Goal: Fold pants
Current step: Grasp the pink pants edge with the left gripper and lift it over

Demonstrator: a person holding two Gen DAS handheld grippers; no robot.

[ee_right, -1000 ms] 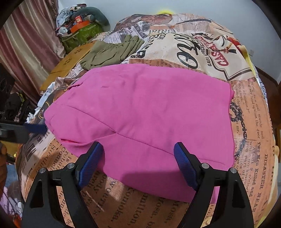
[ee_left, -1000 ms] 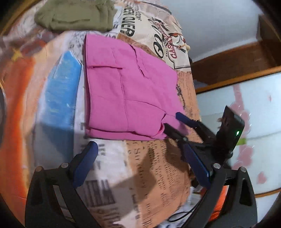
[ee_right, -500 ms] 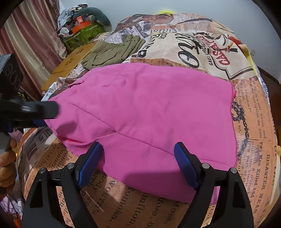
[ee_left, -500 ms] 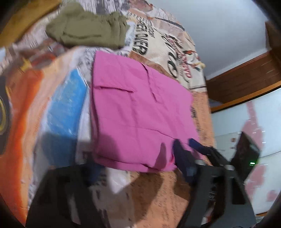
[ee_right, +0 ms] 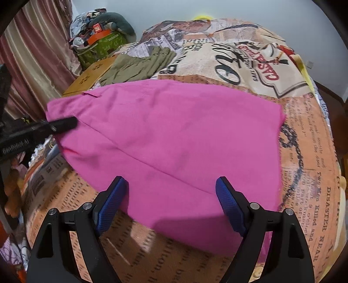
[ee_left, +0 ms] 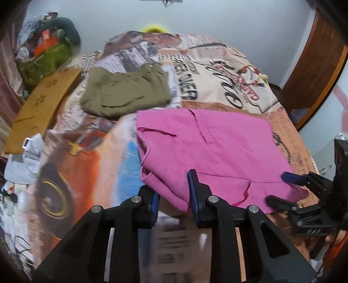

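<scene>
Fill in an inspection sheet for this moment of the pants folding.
Surface: bed with printed sheet.
Job's things: pink pants, lying flat, partly folded.
Clutter: folded olive garment, flat cardboard box, laundry pile.
Grippers: left gripper, jaws just been closing, pants' corner between them, gap beside one pad; right gripper open over the near edge.
Cables: nothing seen.
Surroundings: curtain, pale wall.

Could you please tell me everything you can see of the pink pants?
The pink pants are bright magenta, woven-looking cloth, folded into a flat, roughly rectangular stack on the printed bedspread. Seams and a slit pocket show on top. One near corner sits between the left tongs, whose jaws have just been closing; the right tongs stand open over the near edge.
</scene>
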